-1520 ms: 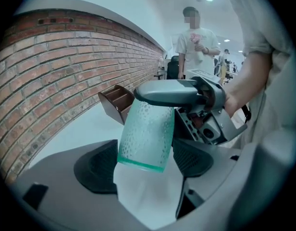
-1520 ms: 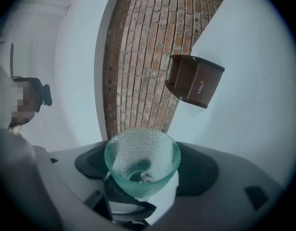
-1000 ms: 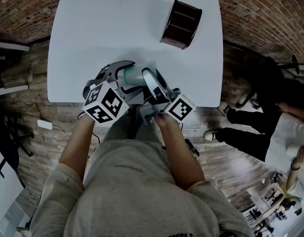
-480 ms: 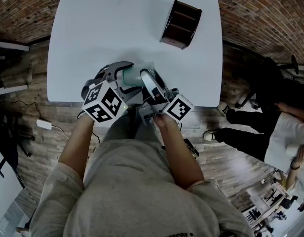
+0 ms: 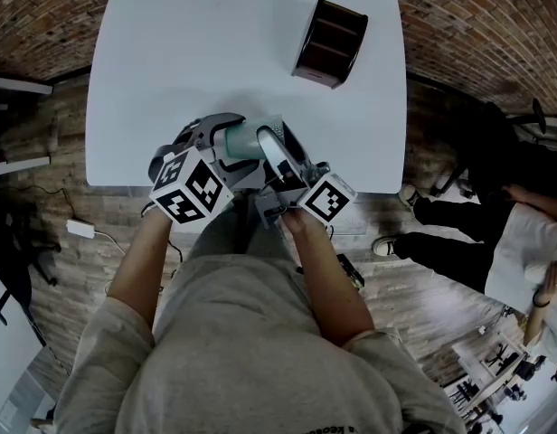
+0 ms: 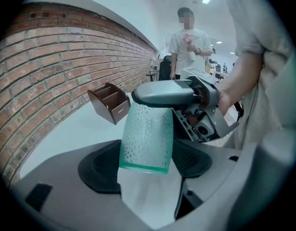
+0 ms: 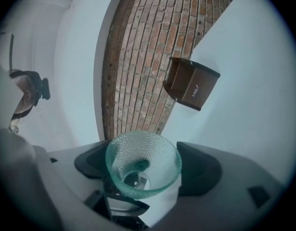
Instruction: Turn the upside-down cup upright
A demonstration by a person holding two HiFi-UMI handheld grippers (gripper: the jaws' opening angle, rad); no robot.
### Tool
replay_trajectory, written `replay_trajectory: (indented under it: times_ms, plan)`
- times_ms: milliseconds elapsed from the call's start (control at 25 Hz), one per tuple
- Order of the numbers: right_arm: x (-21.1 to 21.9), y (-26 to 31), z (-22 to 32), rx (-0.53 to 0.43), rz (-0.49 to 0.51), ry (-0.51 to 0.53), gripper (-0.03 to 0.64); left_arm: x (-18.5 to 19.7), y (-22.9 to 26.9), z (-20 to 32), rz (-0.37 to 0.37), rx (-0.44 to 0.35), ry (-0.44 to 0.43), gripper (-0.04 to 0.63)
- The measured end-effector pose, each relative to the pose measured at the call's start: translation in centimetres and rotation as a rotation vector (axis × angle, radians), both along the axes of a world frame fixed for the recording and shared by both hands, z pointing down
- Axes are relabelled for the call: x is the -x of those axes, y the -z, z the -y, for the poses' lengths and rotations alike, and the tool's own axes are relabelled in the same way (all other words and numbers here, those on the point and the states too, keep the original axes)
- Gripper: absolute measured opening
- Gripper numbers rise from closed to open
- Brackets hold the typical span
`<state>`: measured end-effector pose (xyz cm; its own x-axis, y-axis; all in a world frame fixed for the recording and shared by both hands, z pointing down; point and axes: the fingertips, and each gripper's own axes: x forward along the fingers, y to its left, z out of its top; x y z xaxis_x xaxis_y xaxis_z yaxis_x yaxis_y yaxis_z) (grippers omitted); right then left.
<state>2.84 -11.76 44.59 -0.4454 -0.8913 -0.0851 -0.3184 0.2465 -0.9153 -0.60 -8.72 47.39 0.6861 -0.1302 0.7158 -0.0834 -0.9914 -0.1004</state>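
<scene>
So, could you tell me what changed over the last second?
Nothing visibly changed: the green dimpled glass cup remains clamped by the left hand-held gripper and the right hand-held gripper over the near edge of the white table, and the brown desk organiser stays put.

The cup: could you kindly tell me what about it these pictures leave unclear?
1. Head view: the left claw and right claw cover both ends of the cup; whether it touches the table is unclear.
2. Left gripper view: the right claw hides its far end.
</scene>
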Motion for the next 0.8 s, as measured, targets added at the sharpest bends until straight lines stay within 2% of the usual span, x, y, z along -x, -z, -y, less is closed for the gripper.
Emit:
replay_trajectory:
  times_ms: [200,440,800]
  plan:
    - [-0.9,0.0,-0.2,0.003,-0.015,-0.037,0.395,0.4,-0.3,-0.1,0.017,0.010,-0.005,0.328]
    - [-1.8,0.4,-0.5,-0.023,0.007,-0.053,0.396,0.9,-1.0,-0.4,0.078,0.046,0.001,0.328]
    - [-2.9,1.3,-1.7,-0.010,-0.129,-0.046,0.396,1.6,-1.4,-0.3,0.195,0.062,0.018,0.328]
